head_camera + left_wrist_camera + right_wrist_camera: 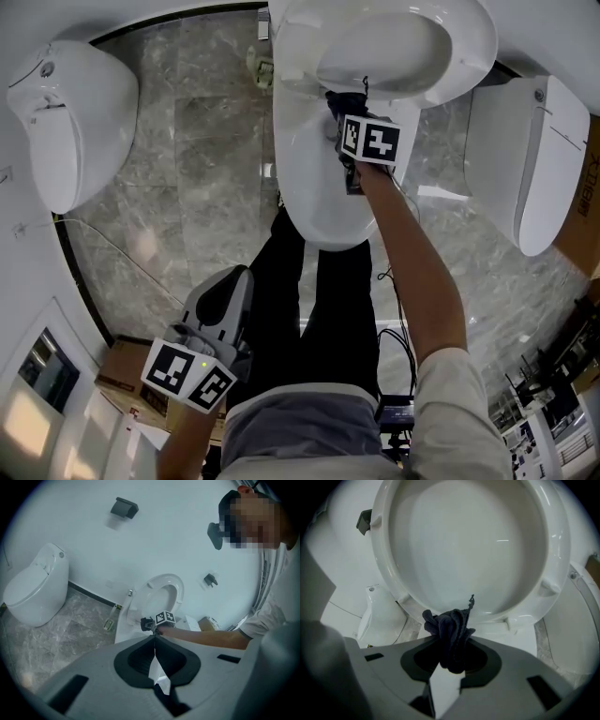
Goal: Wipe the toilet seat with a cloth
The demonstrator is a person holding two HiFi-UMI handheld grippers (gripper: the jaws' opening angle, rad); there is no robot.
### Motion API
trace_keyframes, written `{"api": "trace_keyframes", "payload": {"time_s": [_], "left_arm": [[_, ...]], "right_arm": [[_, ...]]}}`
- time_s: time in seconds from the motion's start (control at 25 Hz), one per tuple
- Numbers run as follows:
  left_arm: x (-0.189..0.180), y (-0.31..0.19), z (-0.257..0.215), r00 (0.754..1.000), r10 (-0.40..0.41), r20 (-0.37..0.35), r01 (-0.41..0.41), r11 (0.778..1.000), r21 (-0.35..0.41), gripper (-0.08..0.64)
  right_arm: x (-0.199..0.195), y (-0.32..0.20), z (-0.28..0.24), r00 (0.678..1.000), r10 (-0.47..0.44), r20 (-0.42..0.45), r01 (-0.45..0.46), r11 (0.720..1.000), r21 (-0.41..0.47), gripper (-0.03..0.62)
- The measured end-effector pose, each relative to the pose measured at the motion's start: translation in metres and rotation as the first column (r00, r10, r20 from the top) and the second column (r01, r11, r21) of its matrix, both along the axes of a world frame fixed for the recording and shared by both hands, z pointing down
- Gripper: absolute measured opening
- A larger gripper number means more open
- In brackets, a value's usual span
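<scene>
A white toilet [323, 202] stands at the top centre of the head view, its seat [459, 56] raised upright. My right gripper [343, 114] reaches over the bowl's rim and is shut on a bunched dark cloth [345, 99]. In the right gripper view the cloth [451, 630] bulges out between the jaws of the right gripper [454, 641], right below the lower edge of the raised seat [555, 550]. My left gripper [236, 277] hangs low at the left, away from the toilet, shut and holding nothing. In its own view the left gripper [153, 637] points at the toilet [157, 595].
Two more white toilets stand on the grey marble floor, one at the left [70, 122] and one at the right [534, 159]. The person's dark-trousered legs [309, 309] stand right before the bowl. A cardboard box [117, 375] and cables [398, 347] lie near the feet.
</scene>
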State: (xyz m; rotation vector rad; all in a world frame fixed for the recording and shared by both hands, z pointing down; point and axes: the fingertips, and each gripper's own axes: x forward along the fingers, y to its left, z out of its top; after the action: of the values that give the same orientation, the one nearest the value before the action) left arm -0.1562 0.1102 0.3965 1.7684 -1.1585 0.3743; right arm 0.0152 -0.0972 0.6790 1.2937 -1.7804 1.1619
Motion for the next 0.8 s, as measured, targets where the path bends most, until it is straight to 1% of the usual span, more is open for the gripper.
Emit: {"api": "trace_keyframes", "payload": {"time_s": [0.16,0.32,0.52,0.8], "left_arm": [[0.007,-0.003,0.0,1.0,0.007,0.001,-0.007,1.0,0.002,0.008],[0.014,-0.004,0.001,1.0,0.015,0.001,-0.015,1.0,0.003,0.008],[0.024,-0.005,0.0,1.0,0.03,-0.002,-0.03,1.0,0.006,0.008],[0.035,-0.011,-0.005,0.999,0.044,-0.003,-0.044,0.999,0.019,0.008]], "right_arm": [[0.016,0.004,0.005,1.0,0.026,-0.01,-0.026,1.0,-0.012,0.101],[0.032,0.006,0.007,0.997,0.072,-0.004,-0.072,0.997,-0.023,0.101],[0.047,0.006,0.004,0.998,0.067,-0.021,-0.067,0.998,-0.017,0.101],[0.076,0.006,-0.003,0.995,0.097,-0.035,-0.097,0.995,-0.009,0.101]]}}
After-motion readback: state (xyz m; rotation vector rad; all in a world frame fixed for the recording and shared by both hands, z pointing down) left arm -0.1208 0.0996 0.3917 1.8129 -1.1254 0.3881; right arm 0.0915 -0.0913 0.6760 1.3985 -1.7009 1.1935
